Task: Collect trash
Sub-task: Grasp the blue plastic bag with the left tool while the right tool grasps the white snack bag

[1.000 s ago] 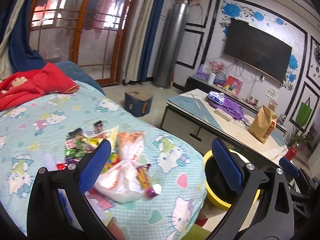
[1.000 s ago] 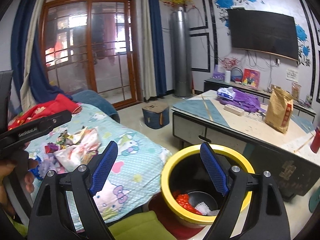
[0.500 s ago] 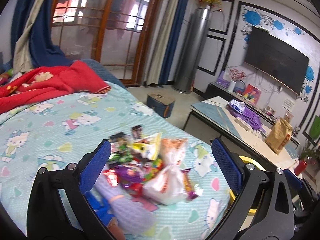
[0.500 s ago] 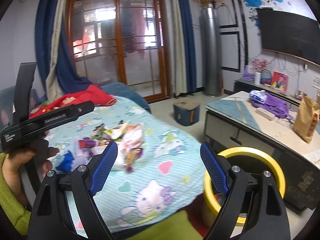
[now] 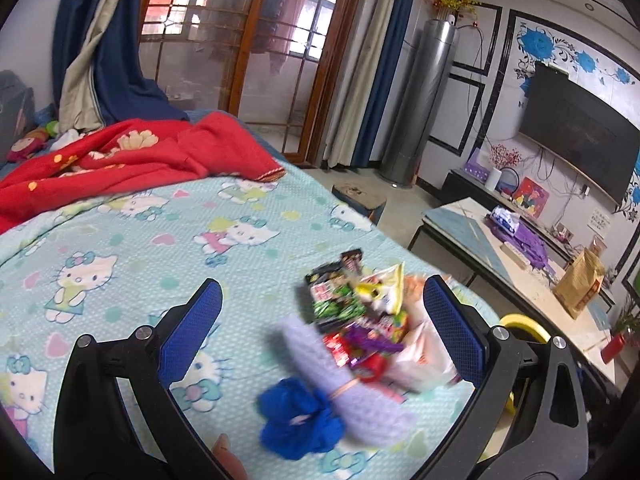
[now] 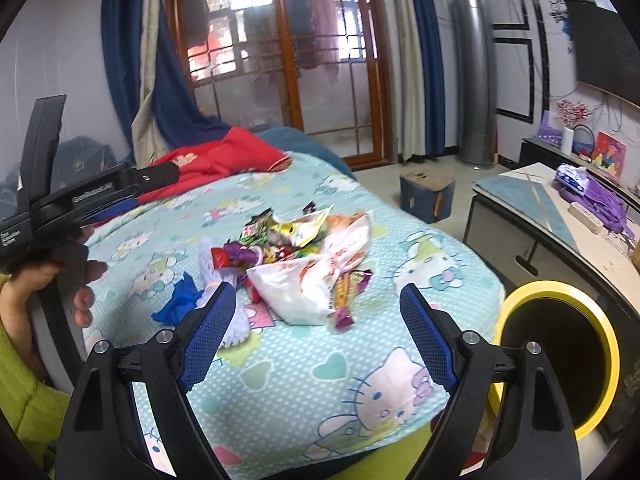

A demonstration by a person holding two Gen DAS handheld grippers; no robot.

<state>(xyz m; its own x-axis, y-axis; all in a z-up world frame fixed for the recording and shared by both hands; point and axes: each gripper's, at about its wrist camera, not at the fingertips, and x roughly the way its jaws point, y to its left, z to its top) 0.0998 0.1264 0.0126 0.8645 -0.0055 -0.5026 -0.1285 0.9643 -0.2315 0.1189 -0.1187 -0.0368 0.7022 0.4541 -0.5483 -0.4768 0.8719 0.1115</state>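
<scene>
A pile of trash lies on the cat-print bed sheet (image 5: 120, 240): colourful snack wrappers (image 5: 352, 304), a white and orange plastic bag (image 6: 316, 276), a pale purple knit piece (image 5: 344, 376) and a blue cloth (image 5: 296, 416). A yellow-rimmed black bin (image 6: 560, 356) stands on the floor beside the bed. My left gripper (image 5: 320, 328) is open and empty above the pile. My right gripper (image 6: 318, 330) is open and empty, just in front of the white bag. The left gripper body (image 6: 60, 204) shows at the left of the right wrist view.
A red blanket (image 5: 120, 160) lies at the far end of the bed. A low table (image 6: 560, 232) with a purple bag and a brown paper bag (image 5: 580, 288) stands to the right. A small blue box (image 6: 426, 190) sits on the floor.
Both grippers have swung left, away from the bin and toward the bed. The trash pile now sits between each gripper's fingers. Both stay open.
</scene>
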